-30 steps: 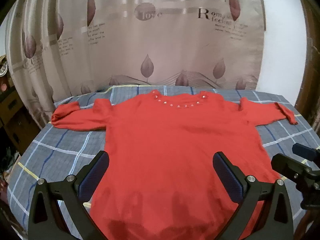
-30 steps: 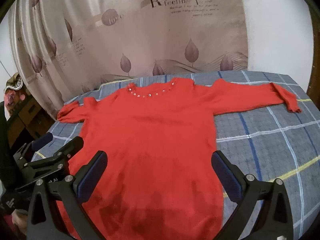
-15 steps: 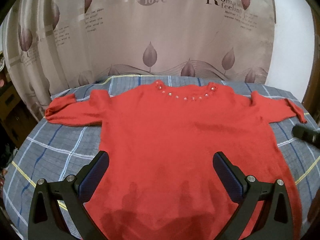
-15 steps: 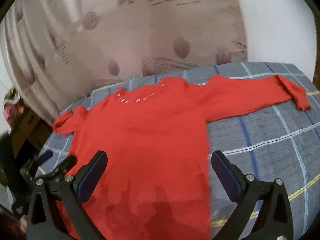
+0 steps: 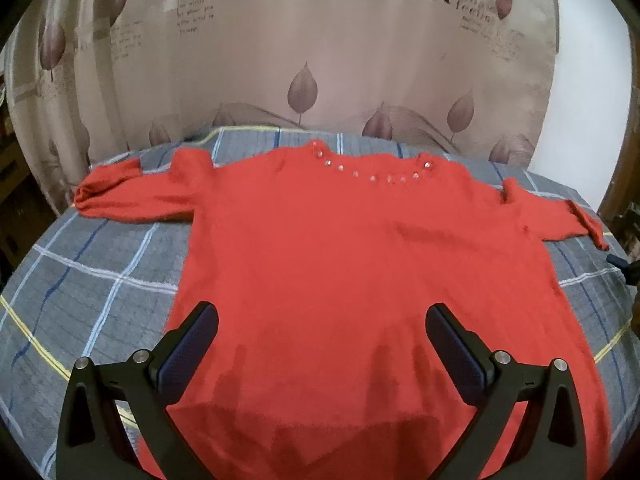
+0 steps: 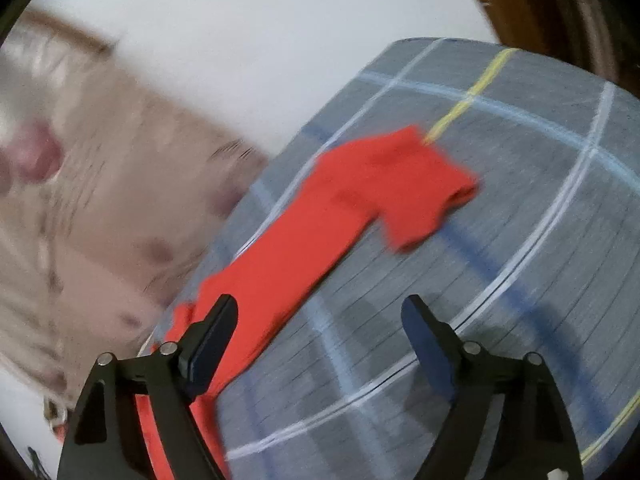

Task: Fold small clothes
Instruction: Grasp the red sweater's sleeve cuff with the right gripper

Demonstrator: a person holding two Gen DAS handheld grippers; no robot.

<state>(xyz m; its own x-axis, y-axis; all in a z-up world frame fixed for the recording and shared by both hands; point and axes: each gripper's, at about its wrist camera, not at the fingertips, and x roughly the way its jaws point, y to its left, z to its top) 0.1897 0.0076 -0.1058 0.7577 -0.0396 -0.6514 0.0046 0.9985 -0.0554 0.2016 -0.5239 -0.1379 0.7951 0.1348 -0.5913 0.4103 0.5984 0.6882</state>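
A small red sweater [image 5: 340, 264] with beads along the neckline lies flat, face up, on the grey plaid bed cover [image 5: 100, 304], both sleeves spread out. My left gripper [image 5: 322, 332] is open and empty, hovering over the sweater's lower body. In the tilted, blurred right wrist view, the sweater's right sleeve [image 6: 336, 216] runs diagonally to its cuff [image 6: 424, 184]. My right gripper [image 6: 318, 322] is open and empty, above the sleeve's near part and the cover beside it.
A beige leaf-print curtain [image 5: 320, 52] hangs behind the bed. A white wall [image 5: 588, 112] and dark wooden furniture [image 6: 552, 4] stand to the right. The bed cover [image 6: 540, 240] extends past the cuff on the right.
My right gripper has swung sharply right and rolled, from facing the whole sweater to the right sleeve and cuff. My left gripper has drifted slightly left. Both stay open.
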